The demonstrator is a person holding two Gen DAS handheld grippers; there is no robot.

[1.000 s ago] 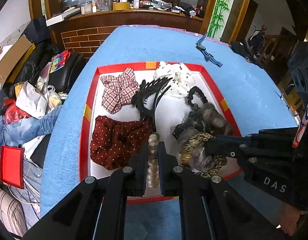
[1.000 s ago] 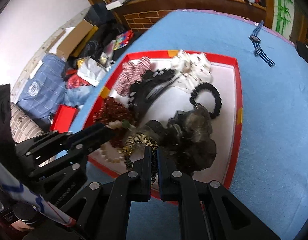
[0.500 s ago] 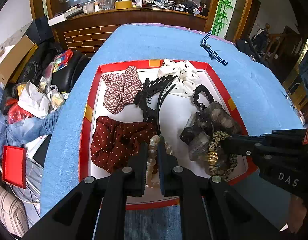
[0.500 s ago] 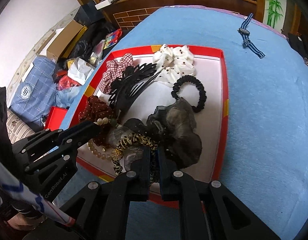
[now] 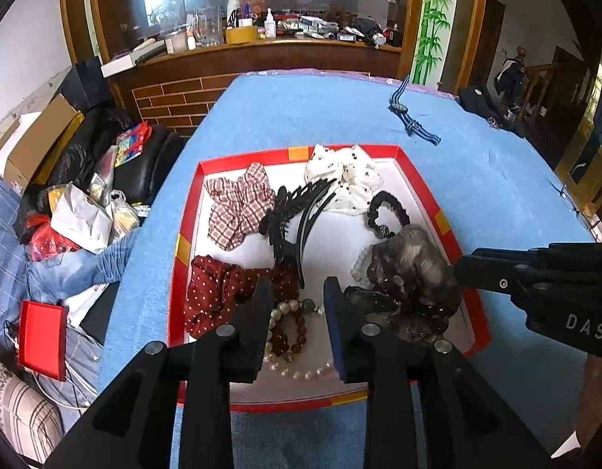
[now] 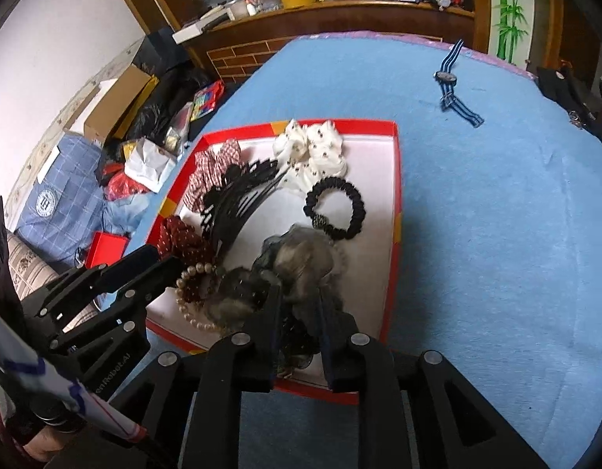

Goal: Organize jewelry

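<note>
A red-rimmed tray (image 5: 426, 191) with a white floor lies on the blue table. It holds a plaid scrunchie (image 5: 238, 203), a white dotted scrunchie (image 5: 348, 179), a black comb headband (image 5: 297, 211), a black hair tie (image 5: 387, 211), a dark red dotted scrunchie (image 5: 219, 293), a grey gauze scrunchie (image 5: 414, 269) and pearl and brown bead bracelets (image 5: 289, 324). My left gripper (image 5: 297, 293) is open just above the bracelets. My right gripper (image 6: 299, 293) is open over the grey scrunchie (image 6: 297, 262) at the tray's near corner (image 6: 391, 312).
A blue striped watch (image 5: 412, 119) lies on the blue cloth beyond the tray. A cluttered wooden counter (image 5: 262, 43) stands behind the table. Bags, boxes and a small red box (image 5: 41, 338) fill the floor to the left.
Both grippers have opened. The left let go of the bead bracelets, which now lie on the tray floor. The right released the leopard and grey scrunchies. Both have pulled back a little.
</note>
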